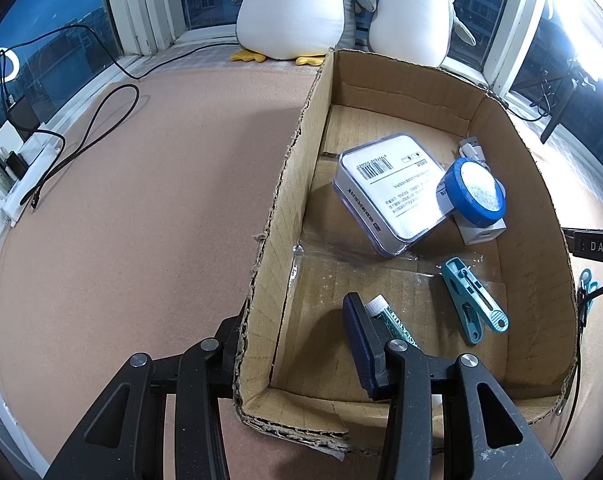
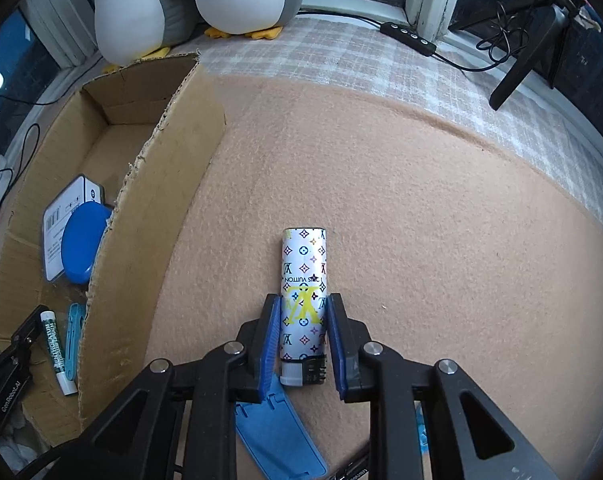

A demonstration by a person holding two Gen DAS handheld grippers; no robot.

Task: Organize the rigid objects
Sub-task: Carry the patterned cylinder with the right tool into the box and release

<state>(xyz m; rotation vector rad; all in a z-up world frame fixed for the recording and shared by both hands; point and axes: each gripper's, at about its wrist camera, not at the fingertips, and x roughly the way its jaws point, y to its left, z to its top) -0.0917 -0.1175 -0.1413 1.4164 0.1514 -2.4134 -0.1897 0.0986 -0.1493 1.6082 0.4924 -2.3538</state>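
right gripper: your jaws flank the lighter on the felt mat, contact unclear | left gripper: pinches the box wall | risk: slick lighter twists out if you lift early
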